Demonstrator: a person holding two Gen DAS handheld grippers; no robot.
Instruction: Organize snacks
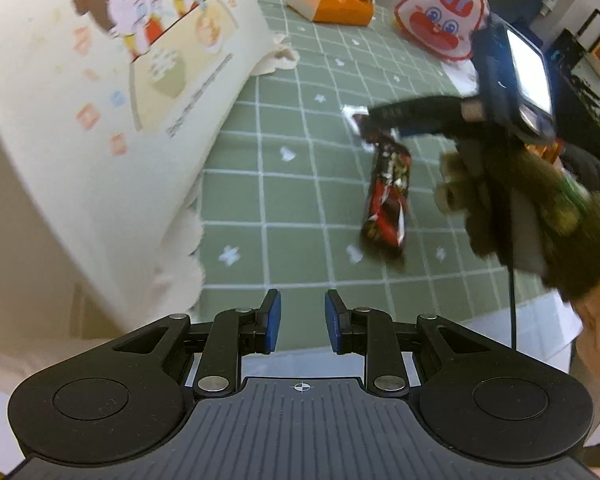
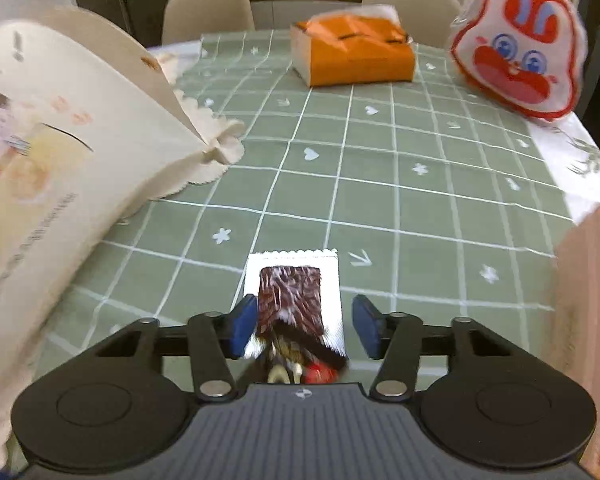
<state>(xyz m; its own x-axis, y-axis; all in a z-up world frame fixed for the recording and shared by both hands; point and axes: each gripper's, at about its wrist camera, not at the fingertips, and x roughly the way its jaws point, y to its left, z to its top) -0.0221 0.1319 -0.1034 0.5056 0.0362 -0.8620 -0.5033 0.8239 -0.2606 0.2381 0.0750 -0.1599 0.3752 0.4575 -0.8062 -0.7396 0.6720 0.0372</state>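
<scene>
- Snack packet [image 2: 296, 312], red-brown foil with silver serrated end, lies on the green checked bench [image 2: 420, 208] between the right gripper [image 2: 304, 330] jaws, which stand apart; only the left pad [image 2: 244, 326] seems to touch.
- Left gripper [image 1: 302, 320]: jaws apart, empty, beside the cream cartoon-printed bag [image 1: 112, 100].
- Risk: one-sided contact may skid the slick foil sideways.

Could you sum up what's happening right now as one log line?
right gripper: open around snack packet on table | left gripper: open, empty | cream bag: beside
</scene>
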